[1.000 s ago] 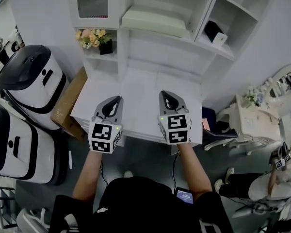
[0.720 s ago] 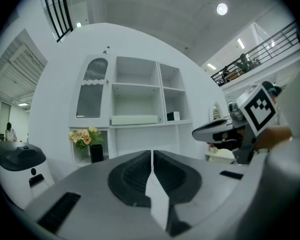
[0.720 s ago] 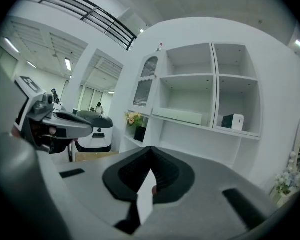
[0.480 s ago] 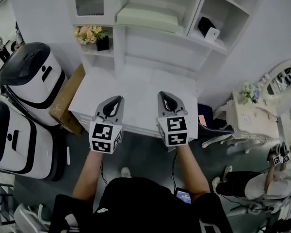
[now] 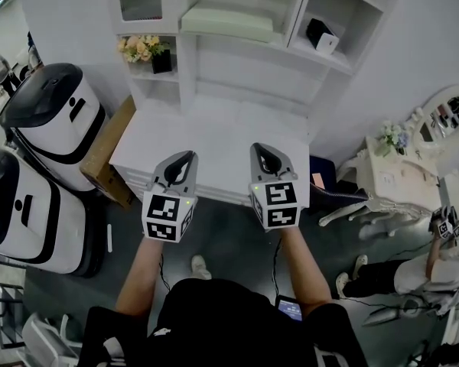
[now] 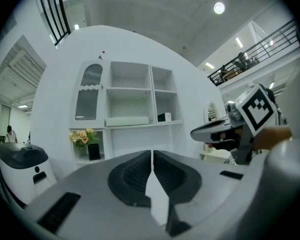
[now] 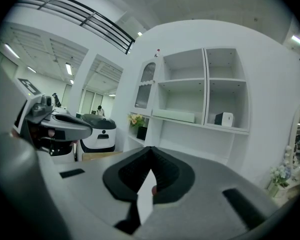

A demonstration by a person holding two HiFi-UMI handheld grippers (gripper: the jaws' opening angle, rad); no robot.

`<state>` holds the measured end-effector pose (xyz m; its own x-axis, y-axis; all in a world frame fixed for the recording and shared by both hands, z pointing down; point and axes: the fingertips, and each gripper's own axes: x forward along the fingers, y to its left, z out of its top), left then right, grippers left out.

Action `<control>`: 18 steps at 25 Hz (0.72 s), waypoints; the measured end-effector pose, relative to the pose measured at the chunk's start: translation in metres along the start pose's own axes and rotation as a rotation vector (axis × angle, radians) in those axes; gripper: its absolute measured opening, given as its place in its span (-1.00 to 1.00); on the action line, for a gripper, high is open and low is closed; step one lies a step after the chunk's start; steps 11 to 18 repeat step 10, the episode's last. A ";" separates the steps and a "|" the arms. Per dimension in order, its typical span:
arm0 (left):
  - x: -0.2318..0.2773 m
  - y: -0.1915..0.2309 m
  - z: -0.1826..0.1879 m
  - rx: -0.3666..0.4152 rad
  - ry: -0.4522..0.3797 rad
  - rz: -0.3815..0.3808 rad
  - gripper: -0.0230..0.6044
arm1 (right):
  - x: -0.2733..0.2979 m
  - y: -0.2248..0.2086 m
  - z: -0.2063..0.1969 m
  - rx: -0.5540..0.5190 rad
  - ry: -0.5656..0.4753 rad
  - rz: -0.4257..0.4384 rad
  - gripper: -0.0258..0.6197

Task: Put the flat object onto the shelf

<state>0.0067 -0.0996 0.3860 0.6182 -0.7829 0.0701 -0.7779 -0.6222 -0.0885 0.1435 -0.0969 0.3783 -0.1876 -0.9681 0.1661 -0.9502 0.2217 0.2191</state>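
The flat object [image 5: 228, 23], a pale green slab, lies on the middle shelf of the white shelf unit [image 5: 185, 75]; it also shows in the left gripper view [image 6: 127, 121] and the right gripper view [image 7: 174, 115]. My left gripper [image 5: 185, 157] and right gripper [image 5: 262, 148] hover side by side over the front edge of the white table [image 5: 214, 132], well short of the shelves. Both point level toward the shelf unit. The left gripper's [image 6: 152, 154] jaws meet with nothing between them. The right gripper's [image 7: 150, 149] jaws are likewise shut and empty.
A small black and white box [image 5: 320, 35] sits in the right shelf compartment. Flowers in a dark pot [image 5: 147, 53] stand in the low left compartment. White robots [image 5: 50, 121] and a cardboard box [image 5: 111, 155] crowd the left. A white dressing table [image 5: 398, 178] and a seated person [image 5: 436, 270] are at the right.
Both grippers have drawn back from the shelf unit together, toward the table's front edge. The shelves now sit a little farther off. Both grippers stayed shut.
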 end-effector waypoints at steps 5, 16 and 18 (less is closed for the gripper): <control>-0.016 -0.013 0.001 0.005 0.002 0.003 -0.88 | -0.019 0.005 -0.001 0.006 -0.008 0.006 -0.92; -0.029 -0.023 0.000 0.005 0.007 0.008 -0.88 | -0.034 0.006 -0.004 0.013 -0.010 0.006 -0.92; -0.029 -0.023 0.000 0.005 0.007 0.008 -0.88 | -0.034 0.006 -0.004 0.013 -0.010 0.006 -0.92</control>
